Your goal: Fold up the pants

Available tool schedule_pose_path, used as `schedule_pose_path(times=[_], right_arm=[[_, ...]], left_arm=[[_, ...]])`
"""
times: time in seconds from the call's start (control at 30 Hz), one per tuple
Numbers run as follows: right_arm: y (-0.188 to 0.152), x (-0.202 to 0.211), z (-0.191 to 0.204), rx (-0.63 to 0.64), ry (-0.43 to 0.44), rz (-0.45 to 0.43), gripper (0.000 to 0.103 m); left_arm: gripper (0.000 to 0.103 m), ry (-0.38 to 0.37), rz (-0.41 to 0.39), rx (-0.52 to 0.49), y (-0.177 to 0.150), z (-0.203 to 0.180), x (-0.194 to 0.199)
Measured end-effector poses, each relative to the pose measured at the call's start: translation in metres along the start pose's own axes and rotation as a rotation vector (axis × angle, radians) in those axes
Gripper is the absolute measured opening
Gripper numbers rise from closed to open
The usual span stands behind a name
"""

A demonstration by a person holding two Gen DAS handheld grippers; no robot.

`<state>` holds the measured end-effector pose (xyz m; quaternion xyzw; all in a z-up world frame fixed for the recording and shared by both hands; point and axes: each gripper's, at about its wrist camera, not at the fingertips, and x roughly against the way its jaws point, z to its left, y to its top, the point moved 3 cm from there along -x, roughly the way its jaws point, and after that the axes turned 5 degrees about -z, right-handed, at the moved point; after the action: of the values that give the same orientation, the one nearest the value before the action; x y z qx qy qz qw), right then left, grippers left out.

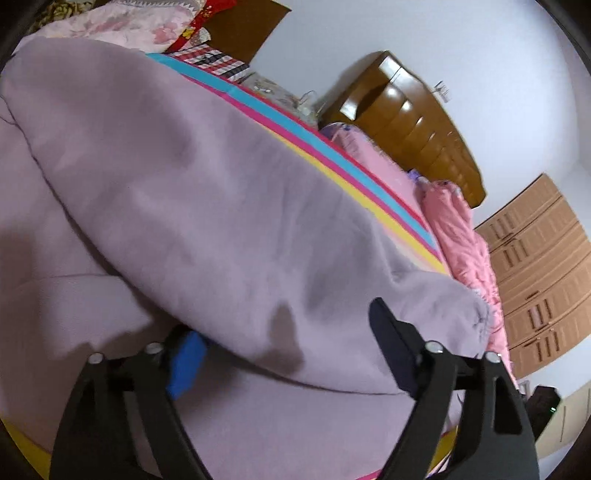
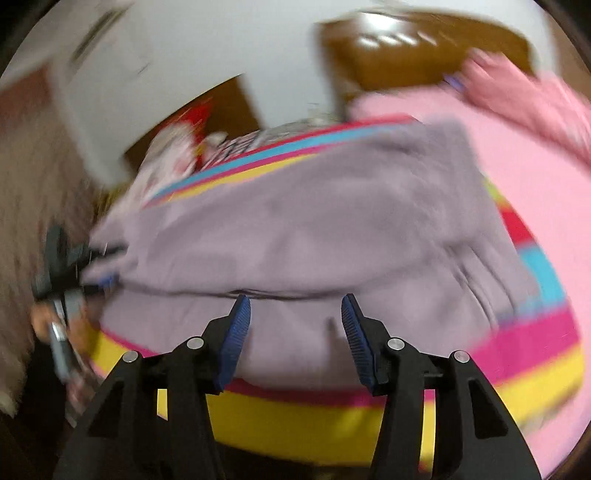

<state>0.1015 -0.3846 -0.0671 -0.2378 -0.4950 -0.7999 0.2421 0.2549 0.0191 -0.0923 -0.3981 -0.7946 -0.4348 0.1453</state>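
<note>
Lilac fleece pants [image 1: 207, 206] lie on a bed with a striped sheet [image 1: 384, 199]. In the left wrist view a folded-over layer of the pants runs between the fingers of my left gripper [image 1: 284, 343], which stand wide apart with cloth between them. In the right wrist view, which is blurred, the pants [image 2: 314, 229] lie folded across the sheet [image 2: 332, 421]. My right gripper [image 2: 295, 332] is open and empty above their near edge. The left gripper [image 2: 70, 258] shows at the pants' left end.
A pink quilt [image 1: 458, 236] lies bunched along the far side of the bed. A brown wooden headboard [image 1: 413, 122] and a tan wardrobe [image 1: 543, 273] stand beyond. Pillows and patterned cloth [image 1: 140, 26] pile at the bed's far end.
</note>
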Motion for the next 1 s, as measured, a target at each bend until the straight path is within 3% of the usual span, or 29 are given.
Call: schedule_pose_path(times=[0.1, 0.2, 0.3, 0.47, 0.5, 0.53, 0.6, 0.63, 0.7, 0.9, 1.0], right_arm=[[0.009, -0.004, -0.028, -0.139, -0.090, -0.003, 0.050], [0.016, -0.017, -0.043, -0.261, -0.063, 0.013, 0.050], [0.032, -0.032, -0.047, -0.265, -0.081, -0.011, 0.050], [0.048, -0.042, -0.055, -0.309, -0.092, -0.035, 0.049], [0.046, -0.039, -0.057, -0.298, -0.105, -0.040, 0.039], [0.044, -0.036, -0.060, -0.272, -0.128, -0.046, 0.029], [0.039, -0.032, -0.068, -0.278, -0.108, -0.061, 0.017], [0.040, -0.030, -0.071, -0.287, -0.092, -0.064, 0.015], [0.049, -0.020, -0.066, -0.256, -0.081, -0.082, 0.013], [0.089, 0.045, -0.041, -0.141, -0.048, -0.218, 0.013], [0.065, 0.057, -0.056, -0.166, -0.051, -0.160, 0.013]], left_arm=[[0.085, -0.015, -0.026, 0.011, -0.001, 0.001, 0.001], [0.085, -0.029, -0.057, -0.035, -0.011, -0.001, 0.003], [0.085, -0.020, -0.069, -0.067, -0.015, 0.000, 0.007], [0.085, -0.016, -0.092, 0.038, -0.004, 0.014, 0.013], [0.085, -0.013, -0.103, 0.059, 0.001, 0.017, 0.013], [0.079, -0.011, -0.117, 0.080, 0.005, 0.022, 0.015], [0.043, 0.006, -0.111, 0.095, 0.011, 0.032, 0.015], [0.012, 0.018, -0.098, 0.082, 0.014, 0.035, 0.012], [0.009, 0.011, -0.086, 0.066, 0.021, 0.036, 0.014], [0.009, -0.037, -0.219, -0.129, 0.038, -0.027, 0.095], [0.009, 0.004, -0.151, -0.147, 0.018, -0.022, 0.104]])
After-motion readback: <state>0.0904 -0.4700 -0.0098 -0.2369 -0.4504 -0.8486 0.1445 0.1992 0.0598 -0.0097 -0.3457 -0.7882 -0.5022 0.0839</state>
